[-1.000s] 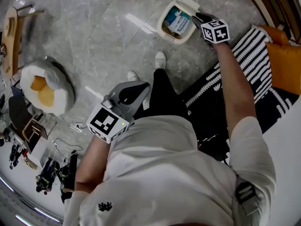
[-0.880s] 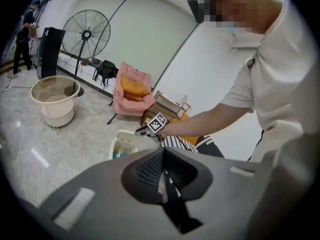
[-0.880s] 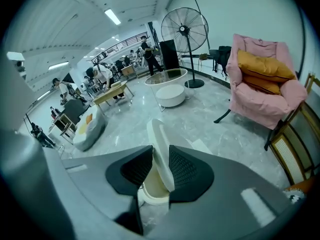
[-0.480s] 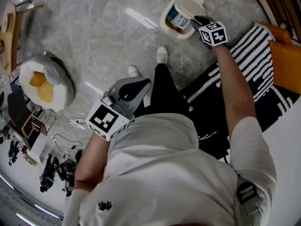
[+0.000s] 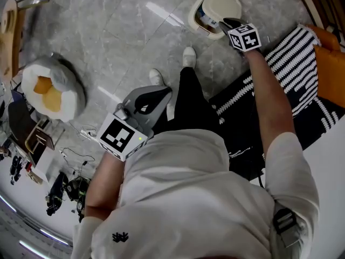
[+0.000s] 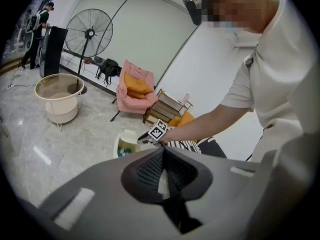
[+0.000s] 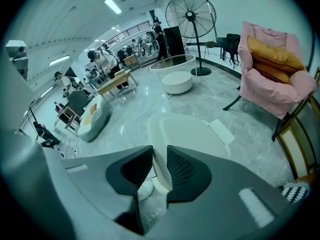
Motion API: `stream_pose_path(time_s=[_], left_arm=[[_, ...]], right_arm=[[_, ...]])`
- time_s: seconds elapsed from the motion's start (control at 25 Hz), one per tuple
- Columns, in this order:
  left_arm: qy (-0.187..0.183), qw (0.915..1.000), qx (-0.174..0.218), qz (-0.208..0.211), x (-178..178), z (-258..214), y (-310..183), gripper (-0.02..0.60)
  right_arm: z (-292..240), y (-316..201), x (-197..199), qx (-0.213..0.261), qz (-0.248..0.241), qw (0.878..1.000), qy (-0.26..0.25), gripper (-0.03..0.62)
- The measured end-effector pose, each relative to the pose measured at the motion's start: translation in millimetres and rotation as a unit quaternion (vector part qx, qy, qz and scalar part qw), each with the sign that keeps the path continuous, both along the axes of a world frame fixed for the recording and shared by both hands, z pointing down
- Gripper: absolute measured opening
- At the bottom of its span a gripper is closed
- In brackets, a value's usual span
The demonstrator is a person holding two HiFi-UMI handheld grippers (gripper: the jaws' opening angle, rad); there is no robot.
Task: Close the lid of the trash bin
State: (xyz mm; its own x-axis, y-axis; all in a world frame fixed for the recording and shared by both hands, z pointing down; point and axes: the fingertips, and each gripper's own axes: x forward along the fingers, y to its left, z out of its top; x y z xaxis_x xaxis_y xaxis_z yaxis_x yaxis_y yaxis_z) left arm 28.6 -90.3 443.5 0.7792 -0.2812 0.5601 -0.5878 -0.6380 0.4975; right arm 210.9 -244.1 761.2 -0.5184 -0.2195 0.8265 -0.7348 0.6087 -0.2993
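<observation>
Lid [image 5: 221,5] lower over trash bin [image 5: 196,20] than before

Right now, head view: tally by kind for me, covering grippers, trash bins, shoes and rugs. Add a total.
Grippers: 2 (left gripper shut and empty; right gripper clamped on the lid)
Trash bin: 1
White shoes: 2
Black-and-white striped rug: 1
Total: 6

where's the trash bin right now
Head view, top right: the trash bin sits near the striped rug, its lid between the right gripper's fingers.
</observation>
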Motion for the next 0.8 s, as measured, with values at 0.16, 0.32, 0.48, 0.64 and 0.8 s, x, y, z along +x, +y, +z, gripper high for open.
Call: stream_pose_path(time_s=[0.16, 0.32, 0.48, 0.64, 0.8], left_arm=[[-0.002, 1.0000, -0.006, 0.004, -1.3, 6.6, 3.2, 0.057], [-0.006, 0.9998, -0.019, 0.004, -1.2, 12.4, 5.8, 0.057], [-0.006, 0.9992, -0.039, -0.001, -1.1, 18.0, 10.7, 0.057], [-0.001, 0.9988, -0.049, -0.007, -1.5, 24.9, 11.7, 0.057], [-0.004, 0.9979, -0.064, -0.011, 0.0, 33.6, 14.0, 0.057]], right_arm=[[12.6, 8.2, -5.0, -0.009, -0.001, 1.000, 0.002, 0.078], [28.5, 17.6, -10.2, -0.021, -0.004, 1.000, 0.006, 0.078], [44.2, 25.9, -15.3, -0.030, -0.011, 0.999, 0.012, 0.078], [60.5, 32.7, -20.6, -0.036, -0.021, 0.999, 0.019, 0.077], [77.5, 38.0, -22.7, -0.041, -0.026, 0.998, 0.027, 0.071]])
